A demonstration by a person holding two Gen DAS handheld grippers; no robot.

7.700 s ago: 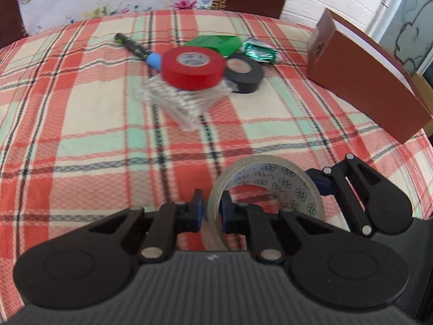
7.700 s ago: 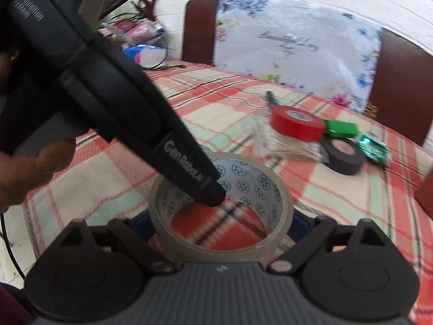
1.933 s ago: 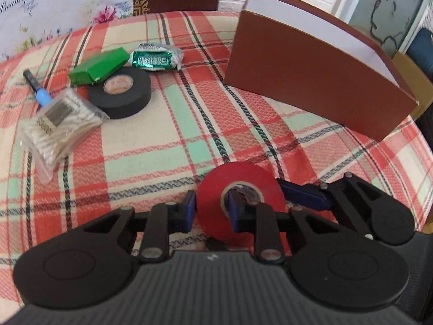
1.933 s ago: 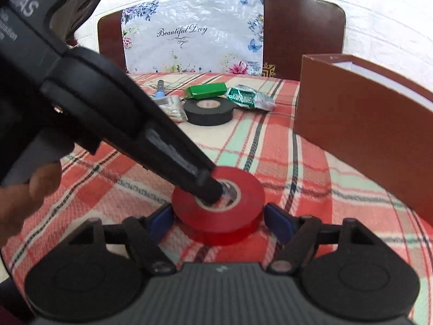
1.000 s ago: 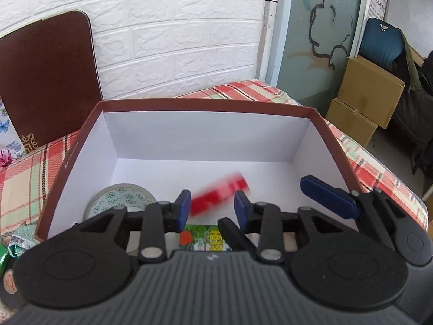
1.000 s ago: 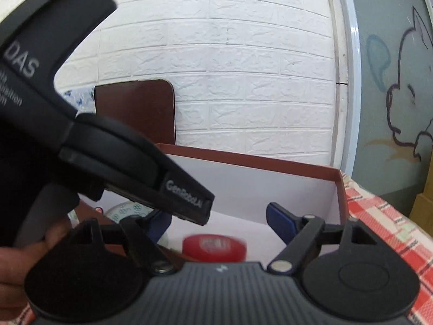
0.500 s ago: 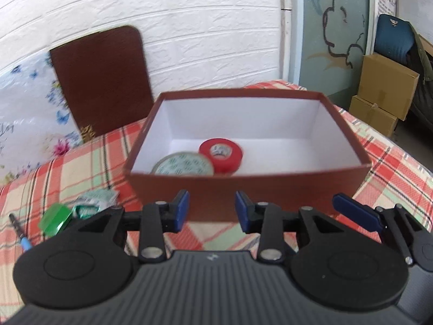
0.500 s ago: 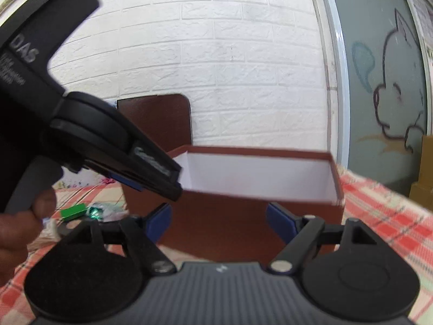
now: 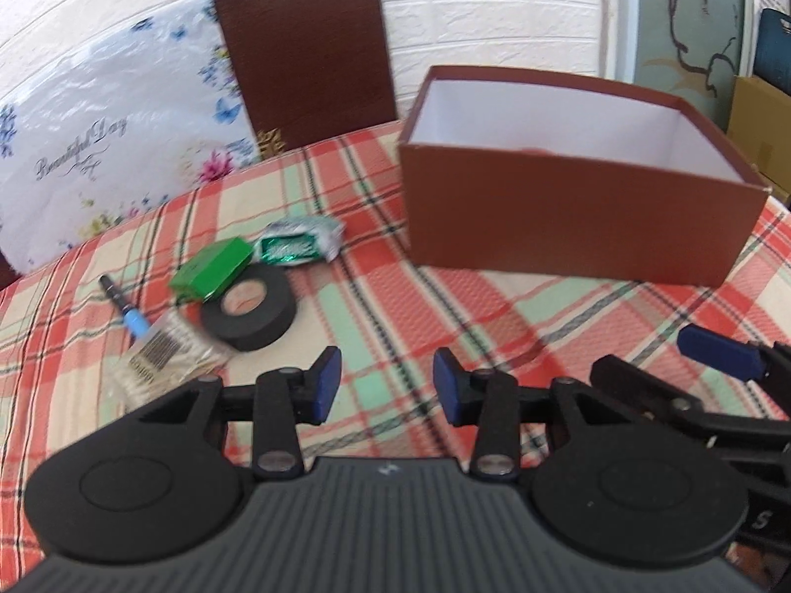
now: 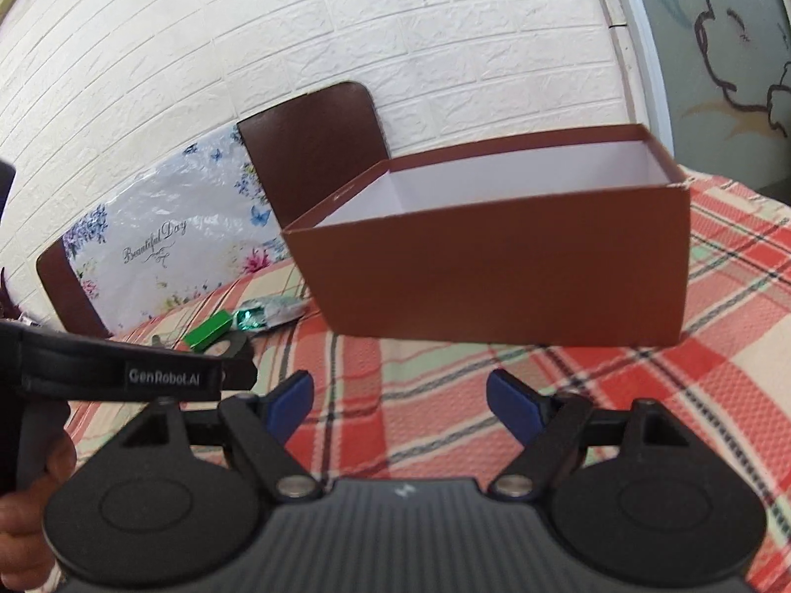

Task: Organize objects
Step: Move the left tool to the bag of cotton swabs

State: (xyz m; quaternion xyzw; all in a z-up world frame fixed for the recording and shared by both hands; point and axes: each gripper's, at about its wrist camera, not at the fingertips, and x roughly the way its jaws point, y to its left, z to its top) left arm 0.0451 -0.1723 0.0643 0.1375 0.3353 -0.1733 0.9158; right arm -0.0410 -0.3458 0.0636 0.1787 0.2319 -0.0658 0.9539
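Observation:
A brown box (image 9: 568,217) with a white inside stands on the plaid tablecloth (image 9: 375,306) at the right; it also shows in the right wrist view (image 10: 499,276). Its contents are hidden from here. Left of it lie a black tape roll (image 9: 247,314), a green packet (image 9: 210,272), a foil-wrapped packet (image 9: 299,242), a blue-tipped pen (image 9: 123,309) and a clear bag of sticks (image 9: 163,360). My left gripper (image 9: 385,385) is open and empty above the cloth, near the black tape. My right gripper (image 10: 400,400) is open and empty before the box.
Two brown chair backs (image 9: 306,54) stand behind the table, one draped with a flowered plastic sheet (image 9: 113,138). A white brick wall is behind. Cardboard boxes (image 9: 761,118) sit on the floor at the far right. The right gripper's blue fingertip (image 9: 717,351) shows at the left view's right edge.
Both grippers have pulled back from the box and turned left and down. The red tape and the patterned tape dropped inside the box are out of sight now. The loose items have come into view.

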